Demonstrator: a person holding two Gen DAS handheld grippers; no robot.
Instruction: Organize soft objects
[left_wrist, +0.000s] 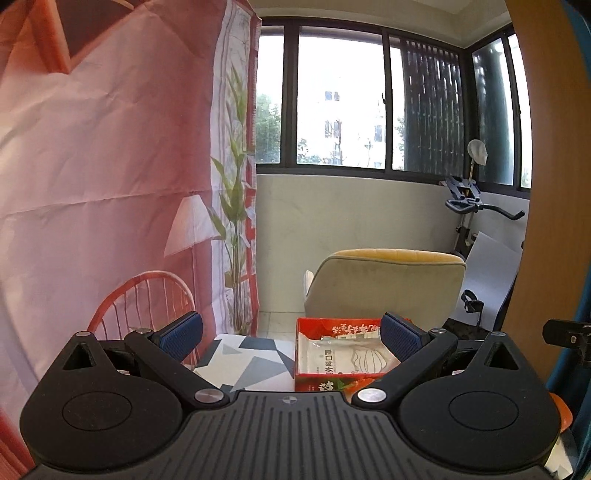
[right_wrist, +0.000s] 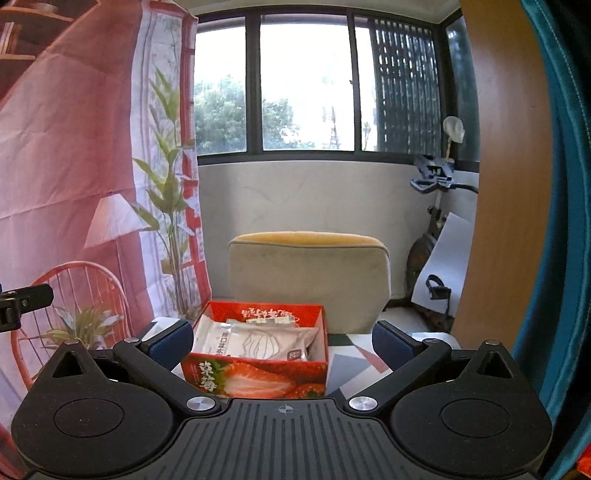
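One red cardboard box (right_wrist: 258, 373) printed with strawberries stands on a table covered by a grey, white and dark geometric-patterned cloth (right_wrist: 351, 369). The box's near wall bears two large white Chinese characters beside a halved strawberry; its far inner flap carries a line of white characters, upside down from here and too small to read. Inside lie flat, clear-and-white packets: the top one (right_wrist: 258, 343) shows a line drawing of a face mask with dark Chinese writing along one side and a small dark square logo at a corner. At least one more packet lies under it toward the far wall; the exact count cannot be told.

In the right wrist view the box sits between the fingers of the right gripper (right_wrist: 282, 339), whose jaws are spread wide and hold nothing; the left blue pad (right_wrist: 173, 341) is just beside the box's left wall, while bare cloth lies between the box and the right pad. In the left wrist view the left gripper (left_wrist: 291, 338) is likewise spread and empty, the box (left_wrist: 332, 382) lying toward its right finger and bare cloth (left_wrist: 243, 354) to the left.

Beyond the table's far edge stands one beige armchair (right_wrist: 308, 280) with a yellow top, then a pale wall under dark-framed windows (right_wrist: 306, 85). A printed pink backdrop (right_wrist: 74, 166) hangs on the left; an exercise bike (right_wrist: 436, 236) stands in the right corner.
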